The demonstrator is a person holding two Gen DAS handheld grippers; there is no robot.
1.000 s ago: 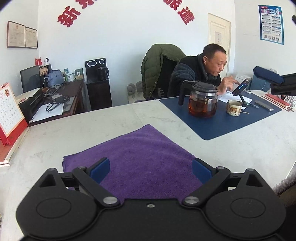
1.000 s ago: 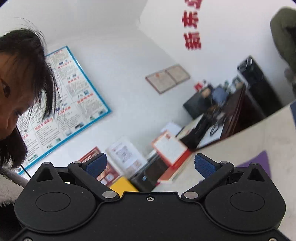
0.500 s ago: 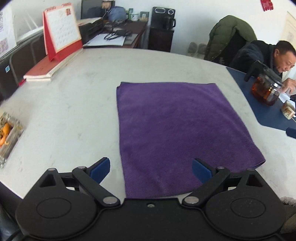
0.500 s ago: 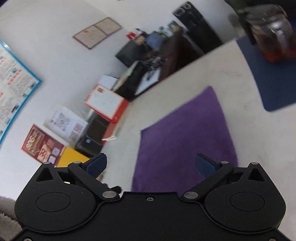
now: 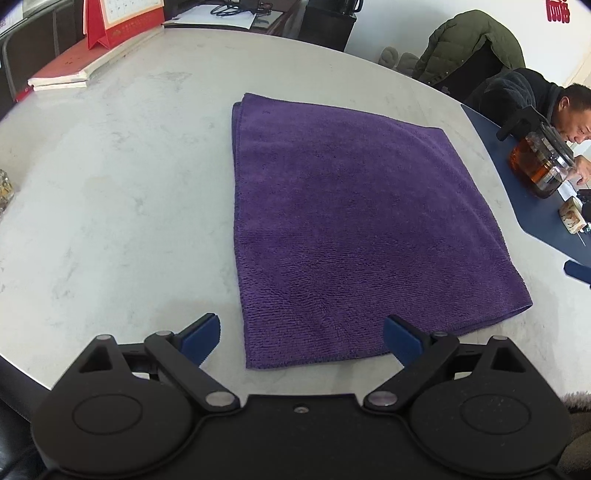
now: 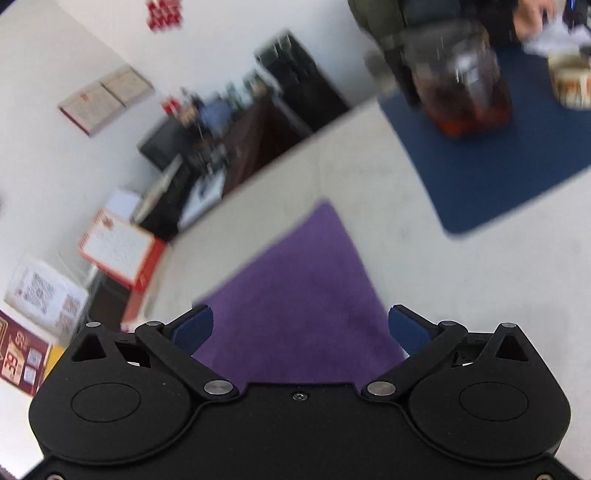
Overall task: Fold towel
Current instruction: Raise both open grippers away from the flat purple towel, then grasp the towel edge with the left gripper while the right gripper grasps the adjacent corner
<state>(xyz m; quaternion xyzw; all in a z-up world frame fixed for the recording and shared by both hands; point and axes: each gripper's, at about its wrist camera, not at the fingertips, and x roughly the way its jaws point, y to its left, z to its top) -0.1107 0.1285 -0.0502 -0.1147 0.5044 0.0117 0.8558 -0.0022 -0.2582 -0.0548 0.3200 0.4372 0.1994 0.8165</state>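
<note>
A purple towel [image 5: 343, 225] lies flat on the pale table [image 5: 122, 177], with a doubled edge along its left side. My left gripper [image 5: 301, 338] is open and empty, just above the towel's near left corner. The towel also shows in the blurred right wrist view [image 6: 295, 306]. My right gripper [image 6: 301, 326] is open and empty, above the towel's near edge. A blue pad of the right gripper [image 5: 578, 270] shows at the right edge of the left wrist view.
A blue mat [image 5: 535, 206] at the right holds a glass teapot [image 5: 541, 168] and a cup [image 5: 572, 219]; a man [image 5: 532, 99] sits behind it. A red desk calendar [image 5: 118, 22] and books [image 5: 70, 68] stand at the far left. A glass dish [image 5: 5, 192] sits at the left edge.
Both grippers have tilted down from facing the room to facing the table. The left now looks over the whole towel; the right has come closer over the towel. Both stayed open.
</note>
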